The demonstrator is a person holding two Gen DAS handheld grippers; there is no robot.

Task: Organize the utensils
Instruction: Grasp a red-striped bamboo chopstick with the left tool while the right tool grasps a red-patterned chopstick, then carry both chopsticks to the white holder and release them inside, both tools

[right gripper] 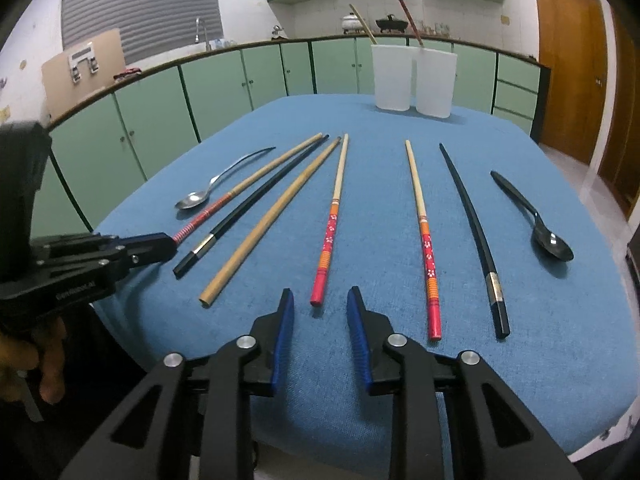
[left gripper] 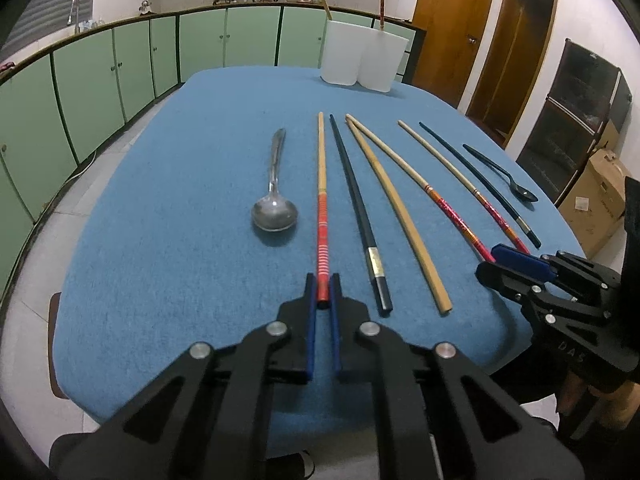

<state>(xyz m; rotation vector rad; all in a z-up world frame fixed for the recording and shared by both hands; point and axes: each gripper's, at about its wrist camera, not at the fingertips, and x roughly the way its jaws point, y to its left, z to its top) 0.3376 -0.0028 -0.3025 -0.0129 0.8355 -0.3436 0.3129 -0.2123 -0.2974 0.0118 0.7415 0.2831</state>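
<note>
Closest to us, our left gripper [left gripper: 324, 286] is clamped on the near end of the red-striped chopstick [left gripper: 322, 216], gripping the painted butt, probably so the bare tip can go into a cup first. The stick lies flat on the blue tablecloth [left gripper: 180, 200], not lifted yet.

On the other side, our right gripper [right gripper: 320, 300] sits narrow but holding nothing, its pads either side of the near end of the flowered red chopstick [right gripper: 330, 236] without touching it. It looks lined up for that stick.

Just beyond lie the rest in a row, butts toward us for easy picking: a black chopstick [left gripper: 360, 208], a plain bamboo one [left gripper: 396, 212], a second flowered one [right gripper: 424, 236] and another black one [right gripper: 474, 232]. A steel spoon [left gripper: 274, 200] flanks the row on the left, a black spoon [right gripper: 540, 228] on the right.

At the far edge stand two white cups [right gripper: 412, 80], touching, each already holding a chopstick. That is presumably where our stick goes.
</note>
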